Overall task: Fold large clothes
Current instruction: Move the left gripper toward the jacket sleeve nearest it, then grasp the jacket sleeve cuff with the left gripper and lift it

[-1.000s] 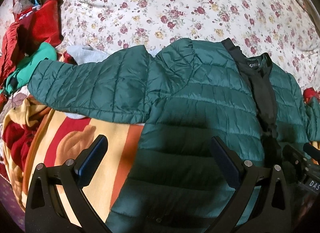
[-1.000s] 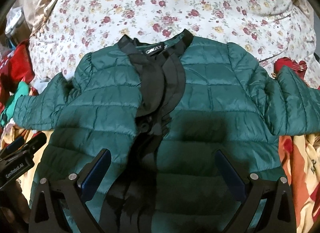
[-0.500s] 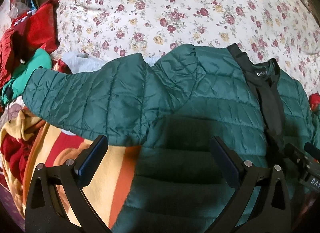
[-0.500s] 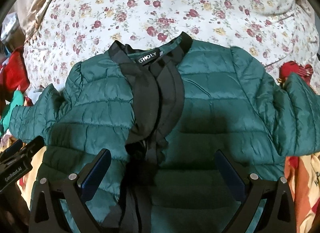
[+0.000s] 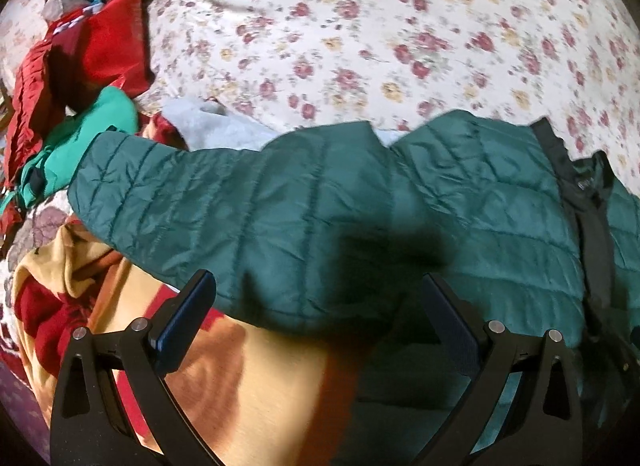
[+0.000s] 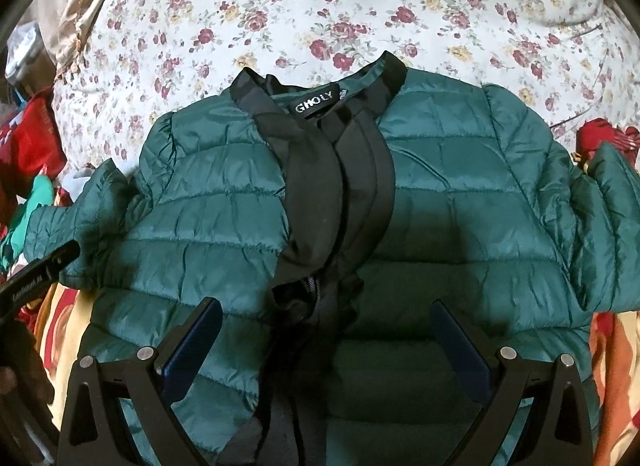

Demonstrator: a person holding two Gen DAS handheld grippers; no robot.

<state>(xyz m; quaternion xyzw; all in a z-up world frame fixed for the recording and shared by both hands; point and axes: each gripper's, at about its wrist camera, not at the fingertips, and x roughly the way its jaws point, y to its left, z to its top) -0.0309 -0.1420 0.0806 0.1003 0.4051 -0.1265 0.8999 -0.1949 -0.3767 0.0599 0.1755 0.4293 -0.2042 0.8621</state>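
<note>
Jacket: a dark green quilted puffer jacket (image 6: 460, 201) with black trim lies face up and spread flat on the bed, collar pointing away from the cameras, a black neck label (image 6: 315, 107) reading "GHOLY" showing inside.
Bedding: a white bedspread printed with red roses (image 6: 320, 5) lies under the collar; an orange, yellow and red blanket (image 5: 224, 378) lies under the hem.
Left sleeve: the jacket's sleeve (image 5: 208, 201) stretches outward across the blanket, its cuff near a bright green garment (image 5: 92, 133) and a heap of red clothes (image 5: 80, 53).
Left gripper (image 5: 318, 318): fingers spread wide, holding nothing, poised just above the lower edge of the sleeve.
Right gripper (image 6: 326, 340): fingers spread wide and empty, above the jacket's black front placket (image 6: 320, 201).
Right sleeve: it bends at the far side, beside a red cloth (image 6: 600, 137).
</note>
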